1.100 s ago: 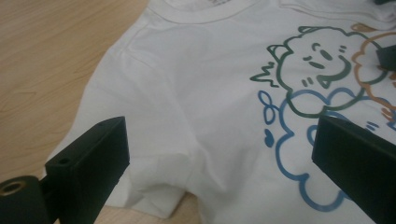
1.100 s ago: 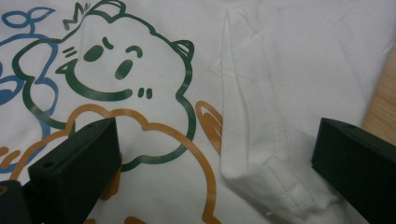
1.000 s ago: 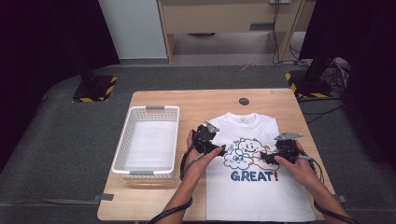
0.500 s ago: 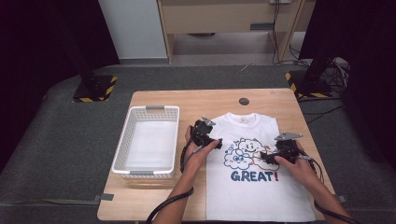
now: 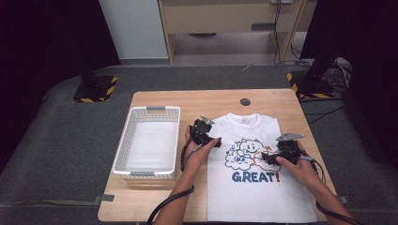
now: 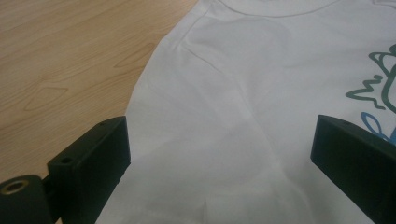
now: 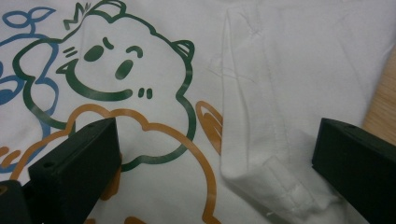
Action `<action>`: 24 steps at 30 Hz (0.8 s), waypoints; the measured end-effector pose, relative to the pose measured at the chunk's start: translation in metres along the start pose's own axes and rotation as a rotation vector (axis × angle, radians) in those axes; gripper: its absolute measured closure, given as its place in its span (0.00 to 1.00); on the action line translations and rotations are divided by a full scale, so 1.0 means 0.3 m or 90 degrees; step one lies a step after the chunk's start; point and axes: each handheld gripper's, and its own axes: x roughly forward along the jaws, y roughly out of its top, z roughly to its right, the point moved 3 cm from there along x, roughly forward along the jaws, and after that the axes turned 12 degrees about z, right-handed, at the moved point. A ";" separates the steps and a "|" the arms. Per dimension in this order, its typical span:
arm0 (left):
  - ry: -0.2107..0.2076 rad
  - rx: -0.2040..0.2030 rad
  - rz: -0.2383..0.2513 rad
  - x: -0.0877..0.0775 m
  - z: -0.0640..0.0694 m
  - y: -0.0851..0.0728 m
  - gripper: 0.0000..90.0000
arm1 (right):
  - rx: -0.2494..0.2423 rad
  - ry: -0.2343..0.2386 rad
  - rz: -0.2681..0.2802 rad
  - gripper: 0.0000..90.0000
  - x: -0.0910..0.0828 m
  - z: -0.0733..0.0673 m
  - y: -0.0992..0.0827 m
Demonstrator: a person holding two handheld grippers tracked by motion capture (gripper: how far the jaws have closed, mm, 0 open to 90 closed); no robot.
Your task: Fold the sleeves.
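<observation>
A white T-shirt [image 5: 256,187] with a cartoon print and the word GREAT! lies flat on the wooden table [image 5: 155,98], its sleeves folded in. My left gripper [image 5: 209,140] hovers open over the shirt's left shoulder area; in the left gripper view its jaws stand wide over plain white cloth [image 6: 224,116] beside the shirt's edge. My right gripper [image 5: 272,157] is open over the right side of the print. In the right gripper view a folded sleeve [image 7: 261,154] lies between its jaws, beside the green and orange cartoon [image 7: 121,70].
A white plastic basket [image 5: 124,150] stands on the left part of the table, with nothing in it. A small dark round disc [image 5: 245,101] sits near the table's far edge. Dark floor surrounds the table.
My left gripper has moved a little up and to the left, from the print toward the shirt's left shoulder. The right gripper has barely shifted.
</observation>
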 end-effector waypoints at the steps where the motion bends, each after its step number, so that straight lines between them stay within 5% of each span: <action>1: 0.001 0.001 -0.002 -0.002 -0.002 0.001 0.04 | 0.000 0.000 0.000 0.01 0.000 0.000 0.000; 24: 0.049 -0.011 -0.022 -0.003 -0.062 -0.031 0.10 | 0.000 0.000 0.000 0.01 0.000 0.000 0.000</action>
